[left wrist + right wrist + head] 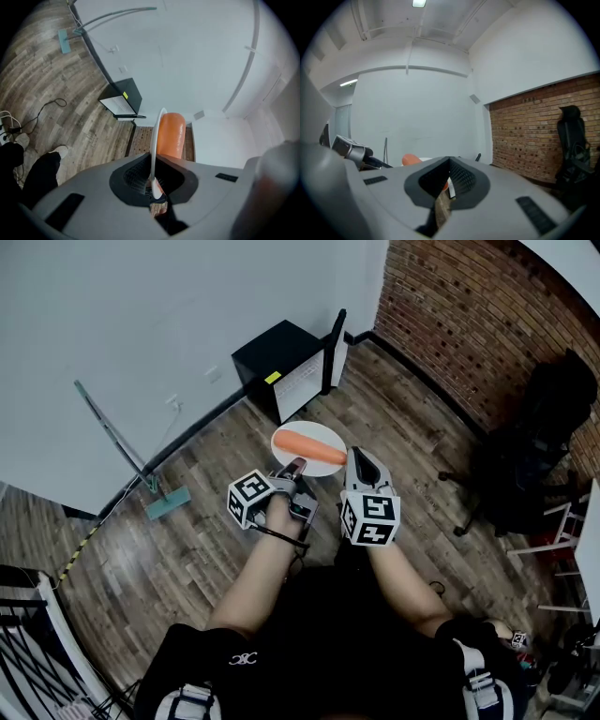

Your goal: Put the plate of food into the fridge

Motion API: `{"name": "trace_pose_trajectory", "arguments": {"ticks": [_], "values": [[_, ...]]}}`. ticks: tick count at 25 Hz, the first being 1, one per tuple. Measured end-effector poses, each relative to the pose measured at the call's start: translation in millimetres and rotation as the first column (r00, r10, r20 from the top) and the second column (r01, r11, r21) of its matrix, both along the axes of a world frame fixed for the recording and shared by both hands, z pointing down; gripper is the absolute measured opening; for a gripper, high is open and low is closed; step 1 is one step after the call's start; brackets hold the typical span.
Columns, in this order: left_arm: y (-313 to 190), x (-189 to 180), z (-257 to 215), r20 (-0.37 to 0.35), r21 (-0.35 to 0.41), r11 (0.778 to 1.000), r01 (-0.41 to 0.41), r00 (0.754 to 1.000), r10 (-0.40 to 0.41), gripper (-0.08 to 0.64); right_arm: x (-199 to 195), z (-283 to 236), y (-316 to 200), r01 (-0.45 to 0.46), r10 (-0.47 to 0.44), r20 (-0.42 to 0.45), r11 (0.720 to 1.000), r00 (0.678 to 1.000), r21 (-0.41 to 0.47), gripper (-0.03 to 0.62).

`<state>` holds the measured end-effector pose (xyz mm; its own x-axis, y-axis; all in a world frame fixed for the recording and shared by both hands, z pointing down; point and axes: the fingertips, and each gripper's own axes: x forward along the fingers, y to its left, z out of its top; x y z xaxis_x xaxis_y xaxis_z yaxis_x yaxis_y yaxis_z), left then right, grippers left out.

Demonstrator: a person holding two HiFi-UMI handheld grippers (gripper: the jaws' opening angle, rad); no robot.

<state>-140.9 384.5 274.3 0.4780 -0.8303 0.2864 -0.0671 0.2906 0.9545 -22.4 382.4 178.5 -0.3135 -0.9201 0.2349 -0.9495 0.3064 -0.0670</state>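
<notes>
Where the left tongs point(294, 468) pinch its near rim, nearly closed, the plate point(284, 439) hangs above the floor, short of the black fridge point(281, 357). Stiff, slick and breakable, it likely tips easily, rolling the orange food point(314, 447); the right tongs point(357, 461), also nearly closed, seem to nip its right rim.
</notes>
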Motion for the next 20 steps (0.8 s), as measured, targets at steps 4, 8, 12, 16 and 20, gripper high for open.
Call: {"name": "trace_pose_trajectory", "arguments": {"ticks": [4,8,12,16,20], "values": [[-41.8,21.1,2.5,0.01,0.002,1.0,-0.008,1.0,0.008,0.023,20.7,1.5,-42.9,0.003,-0.003,0.012,1.0,1.0,0.009,0.012],[-97.2,50.1,0.4,0.002,0.004,1.0,-0.01,1.0,0.01,0.023,49.4,-5.8,-92.0,0.01,-0.01,0.003,1.0,1.0,0.028,0.014],[-147.2,87.6,-8.4,-0.006,0.03,0.999,-0.01,1.0,0.01,0.023,86.2,-12.7,-140.2,0.009,-0.01,0.009,0.999,1.0,0.04,0.014],[-181.2,116.7,-11.9,-0.004,0.027,1.0,-0.004,1.0,0.004,0.023,114.6,-15.3,-177.4,0.017,-0.018,0.023,0.999,1.0,0.029,0.014],[-200.2,120.7,-2.2,-0.008,0.005,1.0,0.028,1.0,-0.028,0.023,119.3,-6.1,-201.6,0.048,-0.048,0.028,0.999,0.998,0.016,0.013]]}}
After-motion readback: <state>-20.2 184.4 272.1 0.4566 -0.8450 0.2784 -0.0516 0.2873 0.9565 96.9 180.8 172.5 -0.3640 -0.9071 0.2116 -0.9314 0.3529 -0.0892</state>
